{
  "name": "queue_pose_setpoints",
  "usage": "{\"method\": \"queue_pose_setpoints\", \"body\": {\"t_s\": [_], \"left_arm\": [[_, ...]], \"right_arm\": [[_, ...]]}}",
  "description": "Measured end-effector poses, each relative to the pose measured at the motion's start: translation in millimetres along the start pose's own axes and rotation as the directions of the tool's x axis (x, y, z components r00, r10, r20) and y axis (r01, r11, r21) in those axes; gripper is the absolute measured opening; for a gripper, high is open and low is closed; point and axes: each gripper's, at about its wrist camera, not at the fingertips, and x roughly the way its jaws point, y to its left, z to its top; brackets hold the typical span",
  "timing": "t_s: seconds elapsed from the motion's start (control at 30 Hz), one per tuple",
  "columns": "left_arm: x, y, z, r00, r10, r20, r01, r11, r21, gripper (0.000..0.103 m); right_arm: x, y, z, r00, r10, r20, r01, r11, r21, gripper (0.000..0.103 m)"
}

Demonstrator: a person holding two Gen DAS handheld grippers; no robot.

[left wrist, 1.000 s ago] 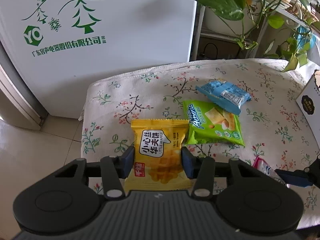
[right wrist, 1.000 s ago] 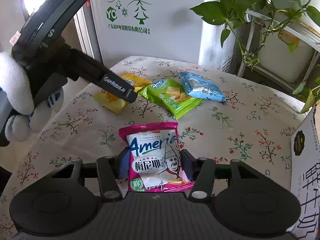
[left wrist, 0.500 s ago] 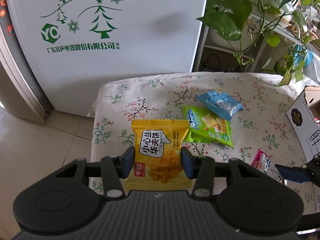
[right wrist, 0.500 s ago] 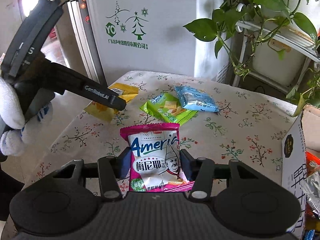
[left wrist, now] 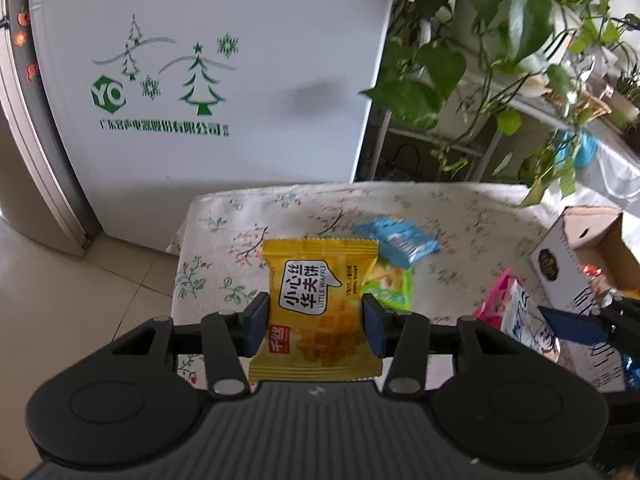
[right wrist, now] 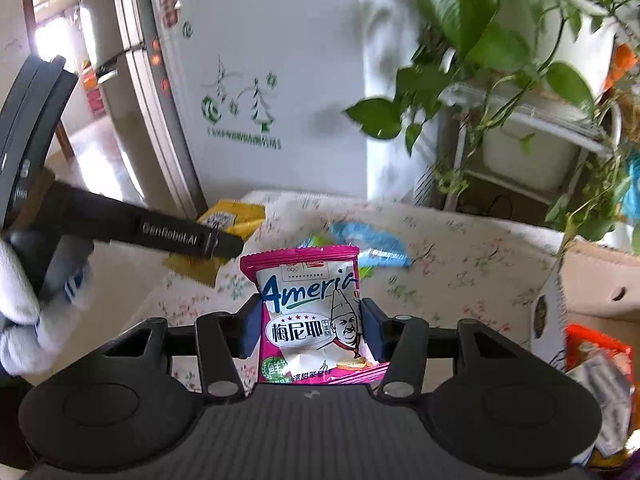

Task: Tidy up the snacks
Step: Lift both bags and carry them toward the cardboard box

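My left gripper (left wrist: 316,326) is shut on a yellow waffle packet (left wrist: 316,304) and holds it above the near left part of the floral-cloth table (left wrist: 472,220). In the right wrist view my right gripper (right wrist: 310,334) is shut on a pink and white snack packet (right wrist: 310,312), also lifted off the cloth. A green packet (left wrist: 394,284) and a blue packet (left wrist: 396,240) lie on the table beyond the yellow one. The pink packet (left wrist: 516,312) and a right fingertip (left wrist: 572,322) show at the right edge of the left wrist view. The left gripper's arm (right wrist: 160,234) and yellow packet (right wrist: 232,218) appear in the right wrist view.
An open cardboard box (left wrist: 580,256) with snacks inside stands at the table's right edge, box (right wrist: 592,292) close to my right gripper. A white fridge (left wrist: 224,80) stands behind the table. Leafy plants (left wrist: 500,48) on a white rack fill the back right. A gloved hand (right wrist: 28,312) grips the left tool.
Both grippers have risen with their packets held; the table looks lower and farther away. The cardboard box has come into view at the right in both wrist views.
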Motion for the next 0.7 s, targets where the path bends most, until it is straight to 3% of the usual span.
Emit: {"method": "queue_pose_setpoints", "body": {"t_s": [0.37, 0.7], "left_arm": [[-20.1, -25.0, 7.4, 0.997, -0.023, 0.076, 0.021, 1.0, 0.02, 0.048], [-29.5, -54.9, 13.0, 0.988, -0.092, 0.121, 0.087, 0.995, 0.05, 0.048]], "right_arm": [[-34.1, -15.9, 15.4, 0.996, -0.055, 0.071, 0.052, 0.997, 0.052, 0.058], [-87.4, -66.3, 14.8, 0.976, -0.191, 0.103, 0.163, 0.959, 0.234, 0.058]]}}
